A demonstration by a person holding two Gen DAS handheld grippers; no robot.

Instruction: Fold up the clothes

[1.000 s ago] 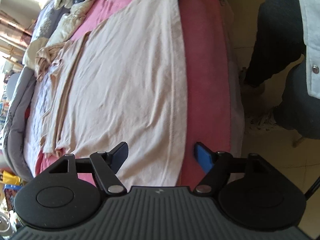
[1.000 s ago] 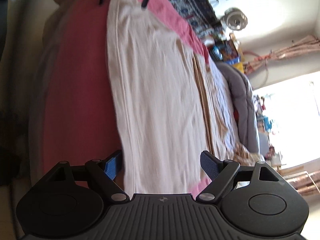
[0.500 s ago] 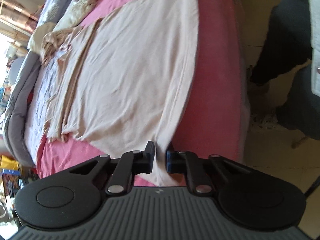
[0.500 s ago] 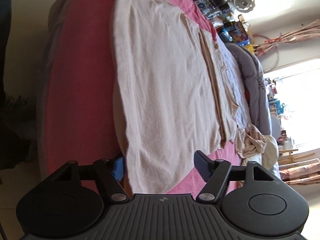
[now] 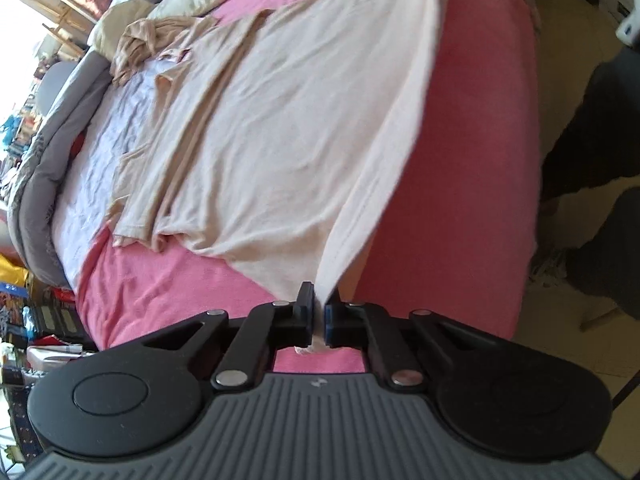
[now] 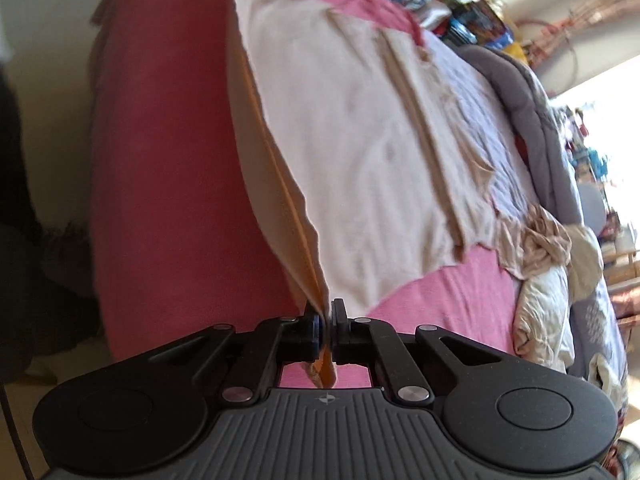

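Note:
A pale beige shirt (image 5: 288,128) lies spread on a pink bedcover (image 5: 460,152). My left gripper (image 5: 319,314) is shut on one hem corner of the shirt and lifts that edge off the bed. In the right wrist view the same shirt (image 6: 360,152) shows, and my right gripper (image 6: 325,326) is shut on the other hem corner, with the edge raised into a taut fold. The shirt's far part with folded sleeves still rests on the bed.
A heap of crumpled beige and cream clothes (image 6: 552,256) lies on the bed beyond the shirt, also in the left wrist view (image 5: 160,28). A grey quilt (image 5: 44,152) runs along the far side. The person's dark-trousered legs (image 5: 596,128) stand beside the bed on the tiled floor.
Both grippers went from open around the hem to shut on its corners; the left closed first, then the right. The near edge of the shirt has lifted off the bedcover.

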